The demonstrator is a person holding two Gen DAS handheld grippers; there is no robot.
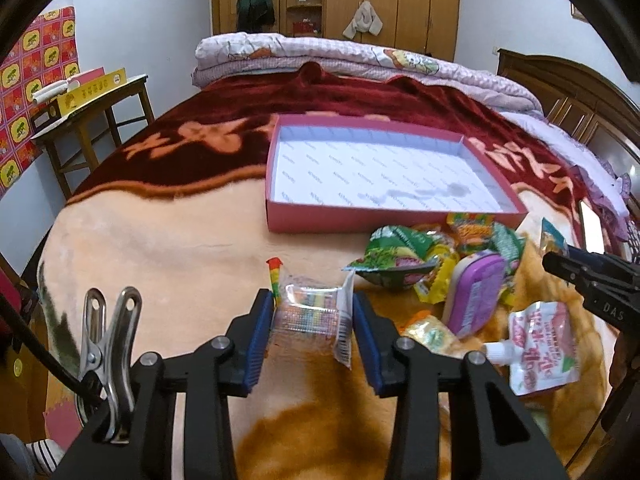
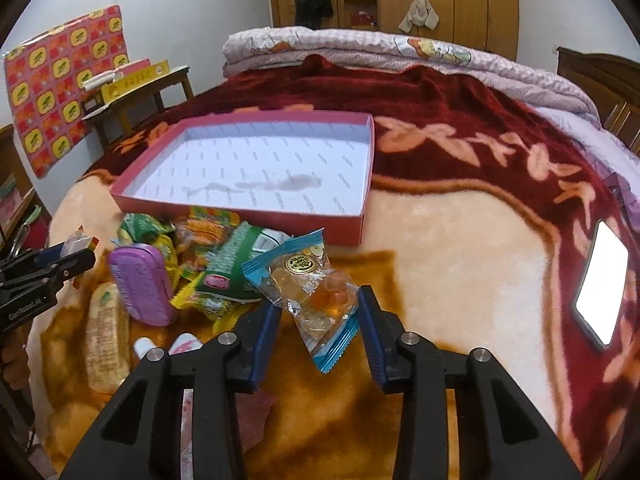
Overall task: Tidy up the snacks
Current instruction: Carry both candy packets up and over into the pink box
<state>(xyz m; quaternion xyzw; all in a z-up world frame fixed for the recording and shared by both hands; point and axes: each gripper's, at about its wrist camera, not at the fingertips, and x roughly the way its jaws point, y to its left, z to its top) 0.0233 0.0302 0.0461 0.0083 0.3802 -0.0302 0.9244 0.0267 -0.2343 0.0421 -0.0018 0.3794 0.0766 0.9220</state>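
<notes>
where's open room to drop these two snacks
The pink box is bare inside apart from a stain. Bare blanket lies between the box and the phone. It is crowded at the snack pile before the box's near wall.

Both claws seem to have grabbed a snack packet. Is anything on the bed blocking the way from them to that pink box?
Partly. The left gripper with its clear packet has bare blanket ahead. The right gripper with its blue packet has the snack pile just left of its path to the pink box.
</notes>
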